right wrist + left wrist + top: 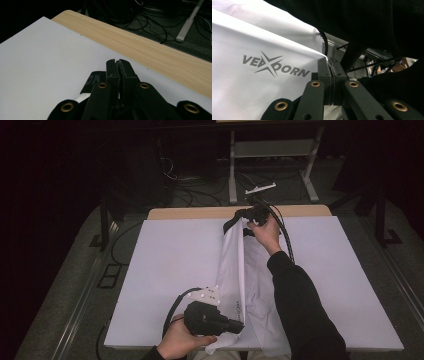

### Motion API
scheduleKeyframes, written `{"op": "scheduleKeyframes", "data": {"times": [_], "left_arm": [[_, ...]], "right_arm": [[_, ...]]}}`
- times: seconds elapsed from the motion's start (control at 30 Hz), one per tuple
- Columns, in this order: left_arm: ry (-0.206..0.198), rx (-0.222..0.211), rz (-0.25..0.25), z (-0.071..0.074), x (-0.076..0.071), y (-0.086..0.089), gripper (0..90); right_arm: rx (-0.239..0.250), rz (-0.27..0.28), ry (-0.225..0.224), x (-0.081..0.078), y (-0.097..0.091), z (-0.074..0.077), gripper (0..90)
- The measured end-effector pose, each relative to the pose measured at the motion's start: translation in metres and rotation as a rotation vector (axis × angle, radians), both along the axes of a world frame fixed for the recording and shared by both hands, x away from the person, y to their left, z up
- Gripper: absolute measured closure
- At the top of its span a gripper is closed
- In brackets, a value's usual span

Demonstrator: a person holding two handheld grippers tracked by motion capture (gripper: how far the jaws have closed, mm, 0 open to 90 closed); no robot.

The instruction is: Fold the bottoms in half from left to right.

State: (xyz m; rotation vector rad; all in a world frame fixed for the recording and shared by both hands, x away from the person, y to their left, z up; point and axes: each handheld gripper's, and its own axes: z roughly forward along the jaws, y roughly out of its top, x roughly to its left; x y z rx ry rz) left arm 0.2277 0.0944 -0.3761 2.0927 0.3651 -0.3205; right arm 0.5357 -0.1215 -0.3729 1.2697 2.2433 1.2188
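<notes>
White garment (pixel 235 270) between both jaws

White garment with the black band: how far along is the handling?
Done: both grippers have a grip. The right gripper is shut on the black-banded far end of the white printed fabric garment; the left gripper is shut on its near edge. In hand: it is held lengthwise across the white table cover. Left: it is bunched near the front, neither flat nor folded.

Bright tabletop, dark surroundings, soft focus.
</notes>
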Motion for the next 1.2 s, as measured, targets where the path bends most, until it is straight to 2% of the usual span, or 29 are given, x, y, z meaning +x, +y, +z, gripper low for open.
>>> {"op": "scheduleKeyframes", "data": {"times": [0.3, 0.6, 0.67, 0.8, 1.03, 1.2], "left_arm": [[0.000, 0.010, -0.017, -0.001, 0.000, -0.017, 87.7], [0.002, 0.022, -0.033, -0.007, 0.000, -0.037, 87.7], [-0.007, 0.033, -0.042, -0.009, -0.001, -0.043, 87.6], [0.001, 0.049, -0.053, -0.015, -0.003, -0.060, 87.7], [0.009, 0.066, -0.054, -0.021, -0.004, -0.072, 87.7], [-0.006, 0.097, -0.046, -0.025, -0.007, -0.085, 87.7]], "right_arm": [[0.018, -0.013, 0.008, -0.001, -0.014, -0.004, 85.7], [0.016, -0.019, 0.007, -0.005, -0.028, -0.008, 85.7], [0.011, -0.022, 0.009, -0.006, -0.032, -0.010, 85.7], [-0.011, -0.026, 0.025, -0.008, -0.042, -0.018, 85.7], [-0.004, -0.034, 0.037, -0.009, -0.054, -0.025, 85.7], [-0.002, -0.035, 0.051, -0.008, -0.060, -0.028, 85.7]]}}
